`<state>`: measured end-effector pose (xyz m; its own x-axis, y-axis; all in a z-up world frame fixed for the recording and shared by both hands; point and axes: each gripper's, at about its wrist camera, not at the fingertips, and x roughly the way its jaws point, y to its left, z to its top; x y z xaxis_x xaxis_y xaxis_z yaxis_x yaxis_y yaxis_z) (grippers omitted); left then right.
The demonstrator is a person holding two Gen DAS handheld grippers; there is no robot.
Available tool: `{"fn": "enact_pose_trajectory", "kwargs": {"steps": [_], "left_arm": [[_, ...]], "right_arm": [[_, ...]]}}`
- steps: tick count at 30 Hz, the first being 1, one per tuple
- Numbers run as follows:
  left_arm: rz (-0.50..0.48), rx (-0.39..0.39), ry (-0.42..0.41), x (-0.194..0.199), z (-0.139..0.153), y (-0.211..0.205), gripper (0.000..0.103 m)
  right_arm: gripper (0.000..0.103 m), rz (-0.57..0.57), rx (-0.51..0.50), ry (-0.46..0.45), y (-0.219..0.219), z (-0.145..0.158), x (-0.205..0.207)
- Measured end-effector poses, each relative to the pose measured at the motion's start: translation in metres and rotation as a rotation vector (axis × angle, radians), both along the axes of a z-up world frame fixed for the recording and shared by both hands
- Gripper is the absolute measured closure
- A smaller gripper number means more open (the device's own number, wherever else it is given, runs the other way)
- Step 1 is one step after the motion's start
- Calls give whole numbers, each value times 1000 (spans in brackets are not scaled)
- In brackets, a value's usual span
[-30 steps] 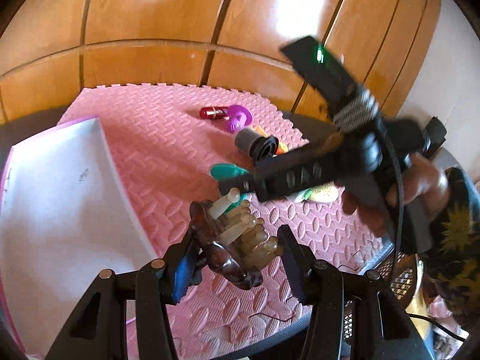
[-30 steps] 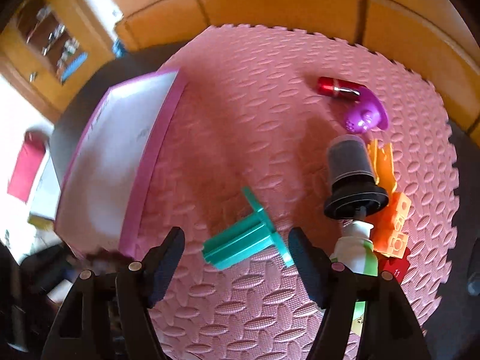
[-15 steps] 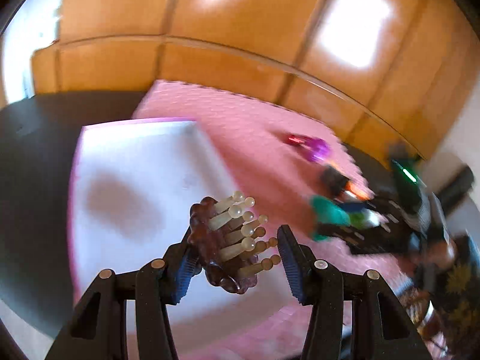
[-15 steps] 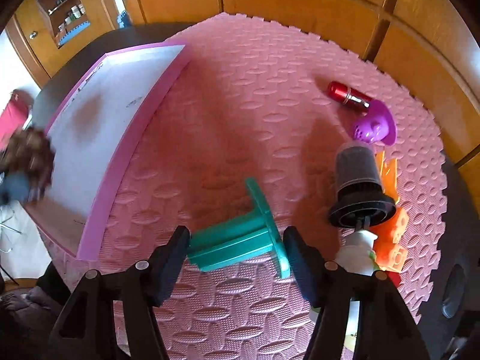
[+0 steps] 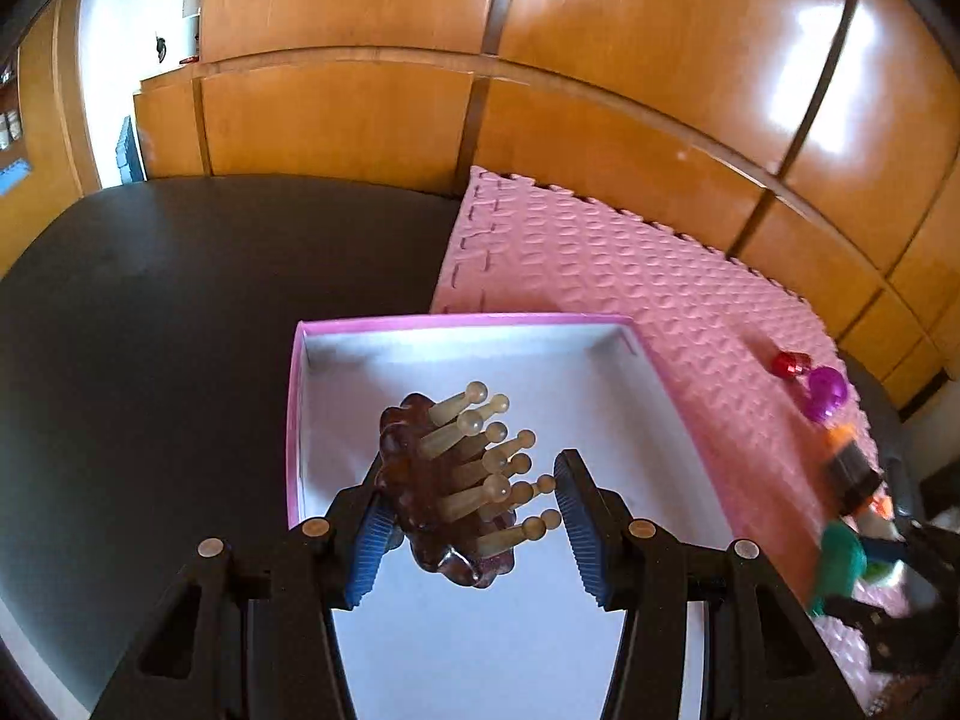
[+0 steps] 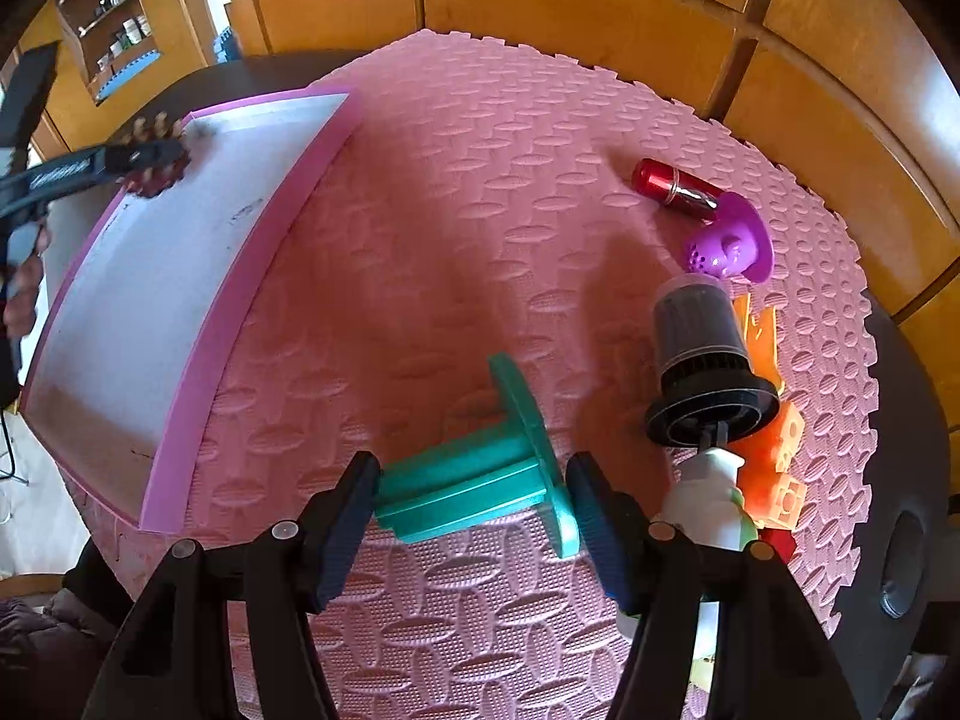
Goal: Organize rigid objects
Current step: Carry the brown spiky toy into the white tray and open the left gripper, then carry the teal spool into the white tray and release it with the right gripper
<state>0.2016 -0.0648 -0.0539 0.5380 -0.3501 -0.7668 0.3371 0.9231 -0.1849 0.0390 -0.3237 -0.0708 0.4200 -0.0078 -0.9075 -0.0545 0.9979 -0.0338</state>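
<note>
1. From your left wrist camera, you see shiny wooden panels behind a dark table [image 5: 150, 312]. A pink foam mat [image 5: 600, 276] lies on the table, and a white box with a pink rim [image 5: 456, 319] sits at the mat's edge.

2. Your left gripper [image 5: 471, 516] is squeezed on a brown brush with pale wooden pegs [image 5: 456, 480]. The brush hangs over the inside of the box, above the white floor. One pad presses its brown back, and the pegs point at the other pad.

3. The pegs are round and bumpy, so the brush could twist or slip in the squeeze. If you let go too high, it may bounce and land on the rim or the dark table.

4. From your right wrist camera, you see the same mat, with wooden panels and a shelf far back. The box lies to the left.

5. Your right gripper [image 6: 471, 510] has a green spool [image 6: 480, 474] between its pads, down on the mat. The pads look like they touch both ends, but I cannot tell if they hold it tight.

6. The spool's wide disc end is thin. A pad could slide off it, and the spool could roll away.

7. A black cup-shaped part [image 6: 702, 360], a white bottle [image 6: 714, 504], orange blocks [image 6: 774, 456], a purple toy [image 6: 729, 243] and a red lipstick [image 6: 672, 186] lie close by. Lift straight up or you may bump them.
</note>
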Motion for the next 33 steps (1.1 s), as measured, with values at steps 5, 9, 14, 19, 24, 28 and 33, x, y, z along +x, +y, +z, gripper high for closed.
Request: {"fn": "enact_pose_trajectory", "kwargs": {"steps": [5,9,14,19,24,28,33], "left_arm": [[47,13,-21,13,-1,4,40],[68,-12,-58,3,11,12,28],[104,-46,-87,-24,26,29,27],[144,-48,-101,-65,31,45,27],[171,-44,-103,-101,30,55,21],[188,-27,-114,-125,31,57,19],[190,-4,-141,-140,32,54,18]], "right_arm": [[38,21,-65,-29,8,-2,-2],[38,22,-83,-37,9,-6,-3],[39,-15,-44,-21,4,-9,-3],[40,-34,-56,-51,6,-10,-8],[40,-52,-63,-91,7,-10,-14],[40,-68,-63,-116,7,-10,-18],[43,-93,3,-73,1,-17,-16]]}}
